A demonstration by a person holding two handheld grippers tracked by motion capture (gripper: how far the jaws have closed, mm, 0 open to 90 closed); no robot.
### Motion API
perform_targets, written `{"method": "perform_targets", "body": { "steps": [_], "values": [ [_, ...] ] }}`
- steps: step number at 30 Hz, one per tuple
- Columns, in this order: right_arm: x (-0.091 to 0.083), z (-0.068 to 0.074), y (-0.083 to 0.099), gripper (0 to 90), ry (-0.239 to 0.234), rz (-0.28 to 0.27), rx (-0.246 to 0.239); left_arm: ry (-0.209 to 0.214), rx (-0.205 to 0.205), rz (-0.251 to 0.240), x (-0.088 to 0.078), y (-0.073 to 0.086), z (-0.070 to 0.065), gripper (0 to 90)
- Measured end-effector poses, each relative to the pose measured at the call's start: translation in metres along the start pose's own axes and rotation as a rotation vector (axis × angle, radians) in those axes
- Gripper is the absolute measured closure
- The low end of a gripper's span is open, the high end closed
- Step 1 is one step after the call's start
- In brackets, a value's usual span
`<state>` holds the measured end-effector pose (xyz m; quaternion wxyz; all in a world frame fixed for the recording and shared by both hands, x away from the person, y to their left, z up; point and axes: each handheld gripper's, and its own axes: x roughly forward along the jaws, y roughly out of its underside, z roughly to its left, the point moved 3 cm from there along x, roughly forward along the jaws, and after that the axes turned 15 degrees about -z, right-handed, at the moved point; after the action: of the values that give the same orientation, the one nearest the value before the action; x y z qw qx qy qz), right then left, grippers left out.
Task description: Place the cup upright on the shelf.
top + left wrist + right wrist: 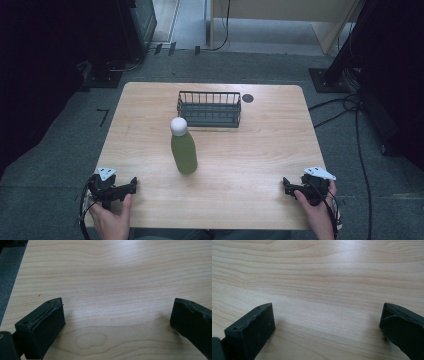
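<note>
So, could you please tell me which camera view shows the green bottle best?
The high view: the green bottle stands upright with its white cap on the table, in front of the wire basket. The left and right gripper views look along open jaws at bare wood grain, with nothing of the bottle.

Left gripper (134, 184) low at the near-left, held in the left hand (111, 220), fingers (42, 327) spread wide, nothing between. Right gripper (286, 184) low at the near-right in the right hand (317, 212), fingers (252, 328) equally wide, empty.
</note>
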<state>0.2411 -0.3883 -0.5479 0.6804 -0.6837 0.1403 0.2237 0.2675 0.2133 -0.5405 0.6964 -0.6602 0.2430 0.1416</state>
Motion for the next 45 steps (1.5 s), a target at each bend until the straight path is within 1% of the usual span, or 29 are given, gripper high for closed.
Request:
{"method": "perform_targets", "body": {
  "steps": [3, 5, 12, 32, 35, 37, 38, 42, 44, 45],
  "values": [
    [0.000, 0.000, 0.000, 0.0, 0.000, 0.000, 0.000, 0.000, 0.000, 0.000, 0.000, 0.000, 0.000, 0.0],
    [-0.001, 0.000, 0.000, 0.0, 0.008, -0.001, 0.003, -0.003, -0.006, -0.002, 0.000, 0.000, 0.001, 0.0],
    [-0.003, 0.001, 0.002, 0.0, 0.024, -0.003, 0.015, -0.005, -0.003, -0.001, 0.000, 0.000, 0.000, 0.0],
    [-0.002, -0.002, 0.001, 0.0, 0.019, -0.002, 0.014, -0.006, -0.004, -0.001, 0.000, 0.000, 0.000, 0.0],
    [-0.002, -0.004, -0.001, 0.0, 0.023, 0.017, 0.014, -0.006, -0.004, -0.001, 0.000, 0.000, 0.000, 0.0],
    [-0.002, -0.004, -0.002, 0.0, 0.022, 0.017, 0.015, -0.006, -0.004, 0.000, 0.000, 0.000, 0.000, 0.0],
    [-0.002, -0.005, -0.004, 0.0, 0.021, 0.015, 0.025, -0.006, -0.004, 0.000, 0.000, 0.000, 0.000, 0.0],
    [-0.004, -0.004, -0.011, 0.0, 0.016, 0.004, 0.029, -0.006, -0.004, -0.001, 0.000, 0.000, 0.000, 0.0],
    [-0.005, -0.003, -0.013, 0.0, 0.014, 0.000, 0.025, -0.006, -0.004, 0.000, 0.000, 0.000, 0.000, 0.0],
    [-0.006, 0.001, -0.017, 0.0, 0.004, -0.009, 0.014, -0.006, -0.004, -0.001, 0.000, 0.000, 0.000, 0.0]
  ]
}}
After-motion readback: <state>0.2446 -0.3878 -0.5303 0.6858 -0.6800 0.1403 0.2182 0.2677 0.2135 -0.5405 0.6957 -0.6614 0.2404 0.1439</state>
